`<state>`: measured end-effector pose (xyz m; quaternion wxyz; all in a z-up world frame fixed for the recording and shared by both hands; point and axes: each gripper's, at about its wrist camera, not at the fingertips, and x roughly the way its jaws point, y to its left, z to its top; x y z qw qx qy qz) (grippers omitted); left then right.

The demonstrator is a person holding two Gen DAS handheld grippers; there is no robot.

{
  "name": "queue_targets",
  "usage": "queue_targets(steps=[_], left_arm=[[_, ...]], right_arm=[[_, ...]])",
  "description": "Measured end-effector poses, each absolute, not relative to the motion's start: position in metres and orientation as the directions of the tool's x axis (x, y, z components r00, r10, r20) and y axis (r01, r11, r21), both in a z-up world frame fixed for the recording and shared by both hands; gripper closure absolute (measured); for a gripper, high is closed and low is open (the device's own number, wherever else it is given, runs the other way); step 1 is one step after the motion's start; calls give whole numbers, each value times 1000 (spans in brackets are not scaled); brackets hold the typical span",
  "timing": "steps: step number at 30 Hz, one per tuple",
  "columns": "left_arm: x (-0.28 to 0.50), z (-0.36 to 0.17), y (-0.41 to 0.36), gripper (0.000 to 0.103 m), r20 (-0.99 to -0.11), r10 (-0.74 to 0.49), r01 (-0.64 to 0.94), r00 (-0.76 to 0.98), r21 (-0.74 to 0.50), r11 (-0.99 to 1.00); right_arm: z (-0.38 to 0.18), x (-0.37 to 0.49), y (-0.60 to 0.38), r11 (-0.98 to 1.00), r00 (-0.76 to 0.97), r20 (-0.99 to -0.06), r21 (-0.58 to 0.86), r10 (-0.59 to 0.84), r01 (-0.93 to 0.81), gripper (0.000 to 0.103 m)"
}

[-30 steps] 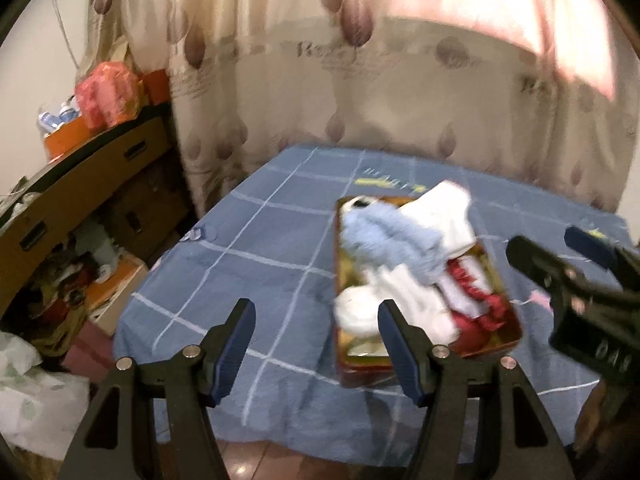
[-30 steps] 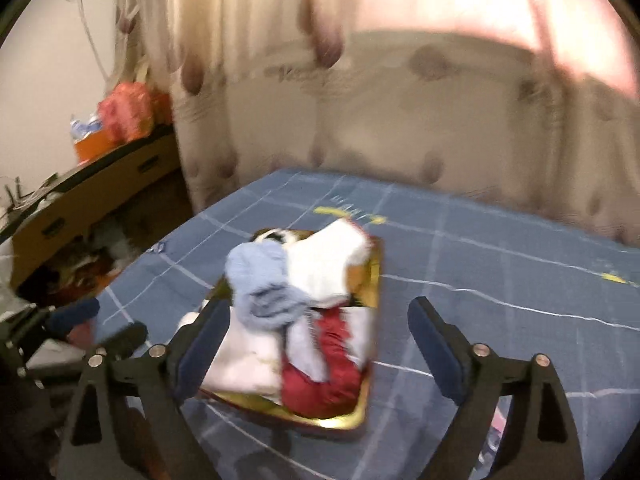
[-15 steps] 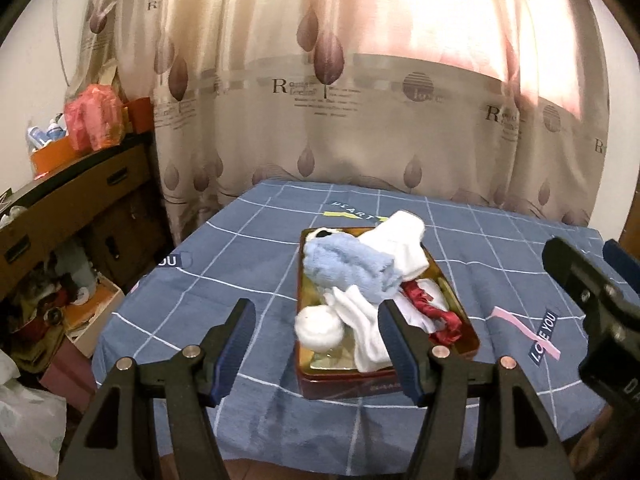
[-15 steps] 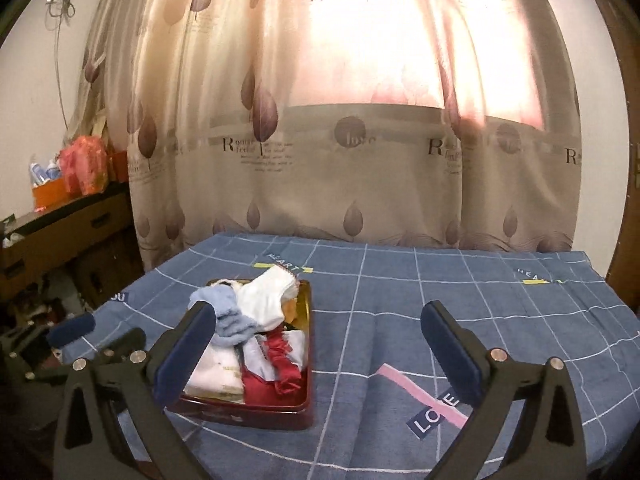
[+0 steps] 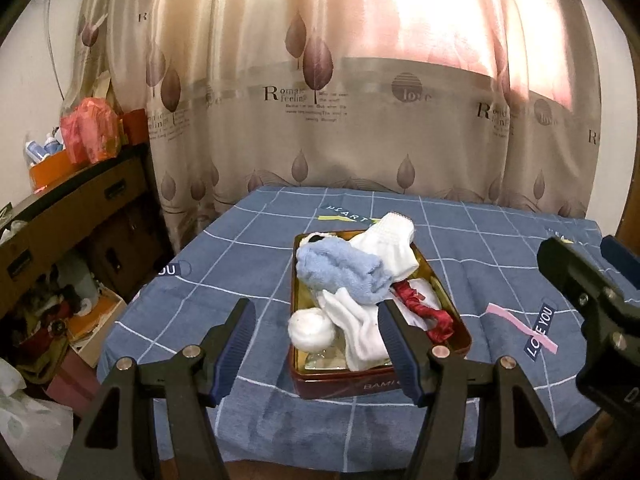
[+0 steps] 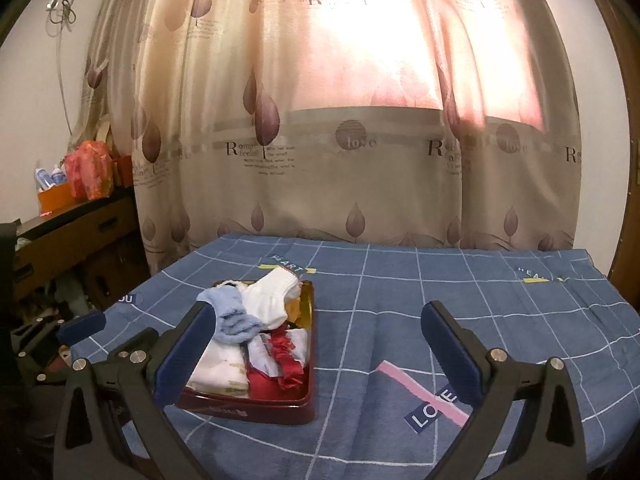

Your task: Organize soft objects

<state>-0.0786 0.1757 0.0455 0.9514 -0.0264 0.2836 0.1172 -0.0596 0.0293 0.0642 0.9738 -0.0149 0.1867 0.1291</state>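
A dark red tin box (image 5: 340,385) (image 6: 256,406) sits on the blue checked tablecloth, heaped with soft items: a light blue sock (image 5: 344,274) (image 6: 234,316), a white sock (image 5: 394,240) (image 6: 272,294), a rolled white sock ball (image 5: 310,328), more white fabric (image 5: 360,332) and a red cloth (image 5: 424,312) (image 6: 280,364). My left gripper (image 5: 318,346) is open and empty, in front of the box's near edge. My right gripper (image 6: 314,350) is open and empty, near the table's front edge, to the right of the box; it also shows in the left wrist view (image 5: 588,276).
The blue tablecloth (image 6: 440,300) covers the table up to a patterned curtain (image 6: 320,160) behind. A wooden cabinet (image 5: 60,220) with an orange box and red bag on top stands to the left, with clutter on the floor below it.
Both grippers have pulled back and steadied from a blurred, closer view of the box. The box and its contents have not moved. Both stay open.
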Motion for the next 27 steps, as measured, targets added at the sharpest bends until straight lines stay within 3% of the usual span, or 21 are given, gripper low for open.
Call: queue_targets(steps=[27], left_arm=[[-74,44,164,37,-569,183,-188,802,50,981]], right_arm=[[57,-58,23,968,891,-383,33,244,-250,1]])
